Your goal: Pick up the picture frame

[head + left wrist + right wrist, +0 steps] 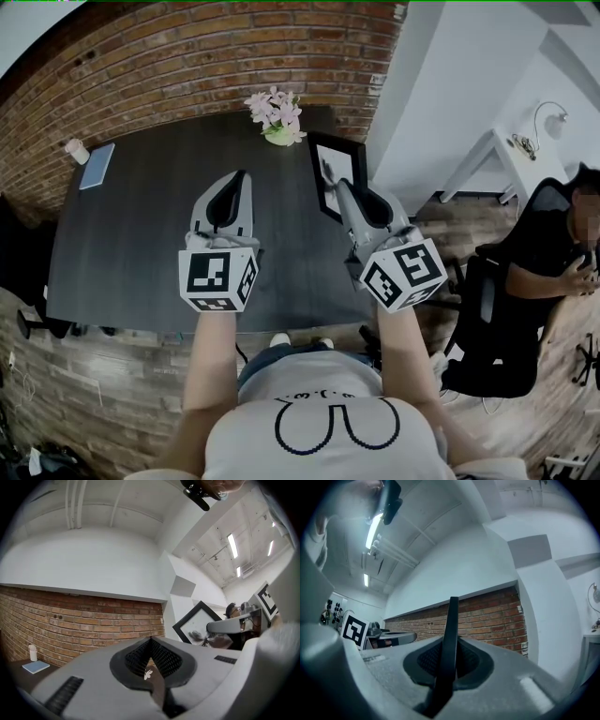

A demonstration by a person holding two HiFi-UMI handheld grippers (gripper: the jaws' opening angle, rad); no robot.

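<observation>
The picture frame [325, 157] is black with a white mat and a dark print. It hangs above the right end of the dark table [141, 244], and my right gripper [345, 187] is shut on its near edge. In the right gripper view the frame [451, 616] stands edge-on between the pads as a thin dark bar. My left gripper [236, 178] hovers over the table to the left of the frame, shut with nothing in it. From the left gripper view its jaws [151, 641] meet, and the frame [199, 623] shows at the right with the right gripper [229, 626] on it.
A pot of pink flowers [275, 115] stands at the table's far edge. A blue book [97, 166] and a small white bottle [77, 150] lie at the far left. A brick wall runs behind. A seated person [544, 262] and a white side table [506, 159] are at the right.
</observation>
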